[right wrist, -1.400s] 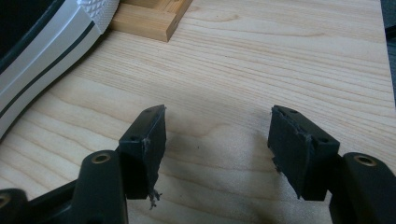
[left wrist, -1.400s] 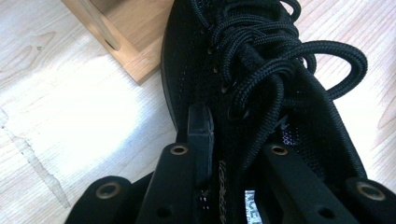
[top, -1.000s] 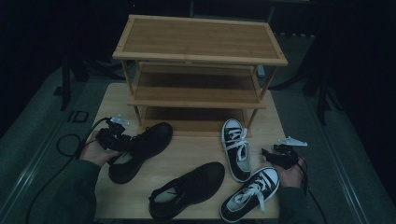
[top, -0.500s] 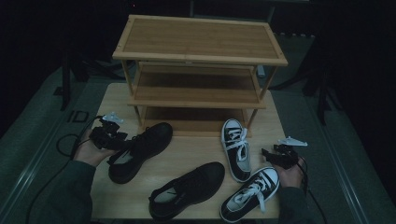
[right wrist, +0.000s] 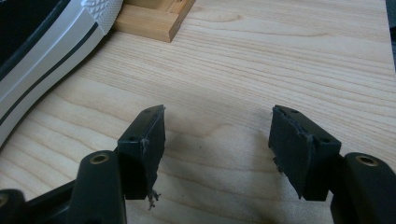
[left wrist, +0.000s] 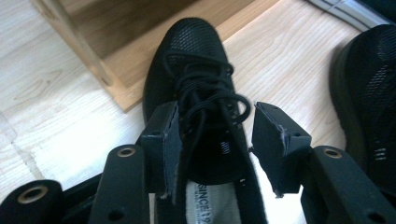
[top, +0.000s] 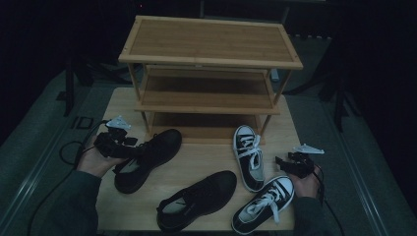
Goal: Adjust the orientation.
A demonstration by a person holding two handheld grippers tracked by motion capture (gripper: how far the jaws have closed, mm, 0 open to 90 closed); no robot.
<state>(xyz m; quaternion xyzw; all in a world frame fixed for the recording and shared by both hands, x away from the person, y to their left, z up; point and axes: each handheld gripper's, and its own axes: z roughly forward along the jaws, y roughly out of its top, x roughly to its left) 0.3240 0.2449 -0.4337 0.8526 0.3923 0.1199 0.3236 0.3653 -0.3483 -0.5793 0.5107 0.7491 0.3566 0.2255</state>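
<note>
Fingers [left wrist: 170, 140] of the left gripper [top: 114, 143] are spread wide on either side of the black shoe's [left wrist: 196, 88] laced tongue, having just been opening, not pinching it. That shoe lies on the table [top: 196, 160], toe pointing away toward the wooden rack [top: 209, 73], its length running from the hand to the rack's foot. Right gripper [top: 295, 161] hovers spread over bare table beside a white-soled sneaker [top: 265, 201].

A dim recording setup: wooden table [top: 196, 162], shoe rack [top: 209, 64], dark surroundings.

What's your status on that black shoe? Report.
Left gripper open, straddling black shoe, no grip. Right gripper open over bare table. Rack ahead, path unblocked.
</note>
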